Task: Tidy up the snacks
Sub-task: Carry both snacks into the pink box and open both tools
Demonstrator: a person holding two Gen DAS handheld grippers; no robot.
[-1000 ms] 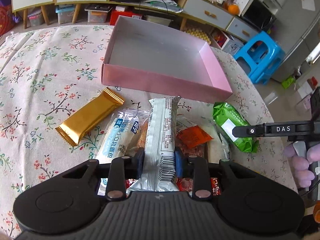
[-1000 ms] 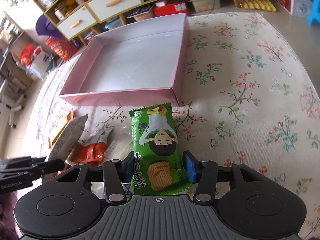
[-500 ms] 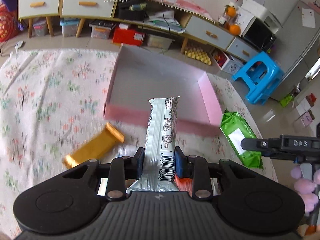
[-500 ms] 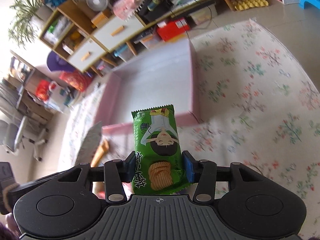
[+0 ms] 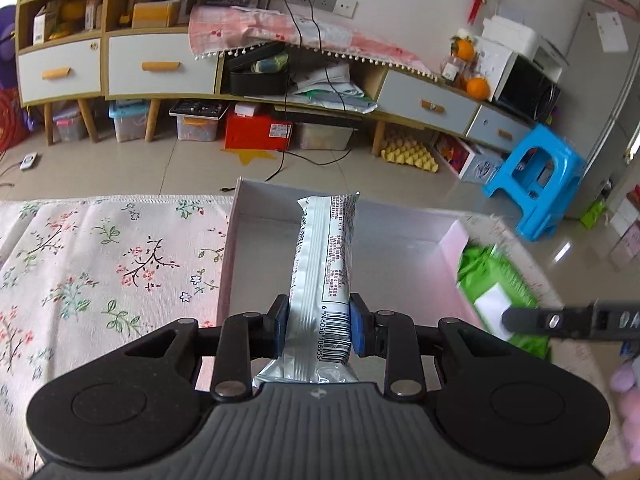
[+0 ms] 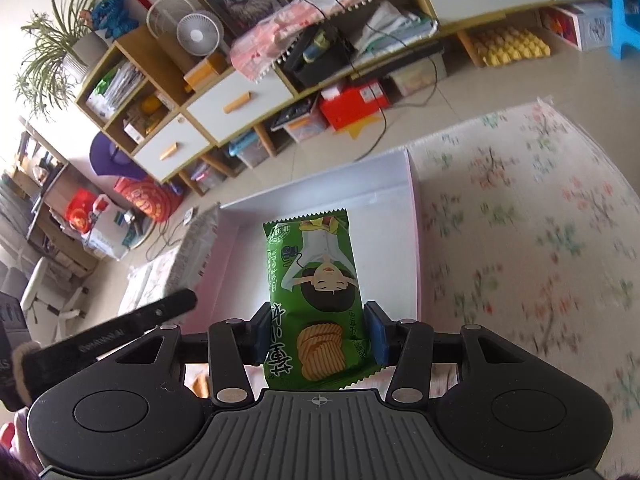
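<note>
My left gripper is shut on a long silver-white snack bar, which sticks out over the open pink box. My right gripper is shut on a green biscuit packet, held above the same pink box. In the left wrist view the green packet shows blurred at the box's right side, behind the right gripper's black finger. The left gripper's finger crosses the lower left of the right wrist view.
The box rests on a table with a floral cloth. Beyond the table edge are the tiled floor, a low cabinet with drawers, storage bins and a blue stool. A gloved hand shows at right.
Both grippers lifted their packets off the table and moved forward over the pink box. The loose snacks on the cloth have dropped out of view beneath them.
</note>
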